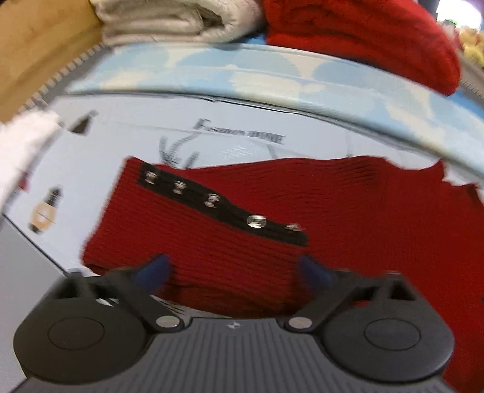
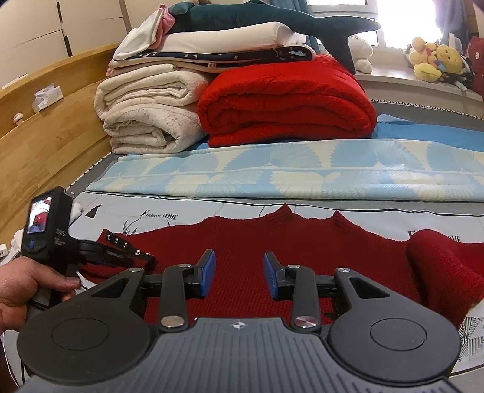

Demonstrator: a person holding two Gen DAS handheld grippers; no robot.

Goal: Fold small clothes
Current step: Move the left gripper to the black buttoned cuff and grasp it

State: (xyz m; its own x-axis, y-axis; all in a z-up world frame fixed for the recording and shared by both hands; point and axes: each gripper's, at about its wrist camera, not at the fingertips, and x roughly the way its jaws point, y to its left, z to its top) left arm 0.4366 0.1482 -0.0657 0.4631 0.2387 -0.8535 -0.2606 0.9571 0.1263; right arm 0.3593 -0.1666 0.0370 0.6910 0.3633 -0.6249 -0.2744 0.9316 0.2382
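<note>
We keep the red knit garment point(image 2: 272, 248) spread flat on the printed bed sheet point(image 2: 332, 208) for folding. Our left gripper point(image 1: 233, 269) hangs wide apart over its snap-button strip point(image 1: 230, 208), gripping nothing; our right gripper point(image 2: 239, 273) hovers half-parted, empty.

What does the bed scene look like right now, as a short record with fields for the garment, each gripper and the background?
garment: dark red knit sweater spread flat on the printed sheet, black snap strip at its left end
left gripper: fingers wide apart over the sweater's left part, nothing pinched
right gripper: fingers partly open above the sweater's middle, holding nothing
background: folded red blanket beside cream blanket, plush shark on top
</note>
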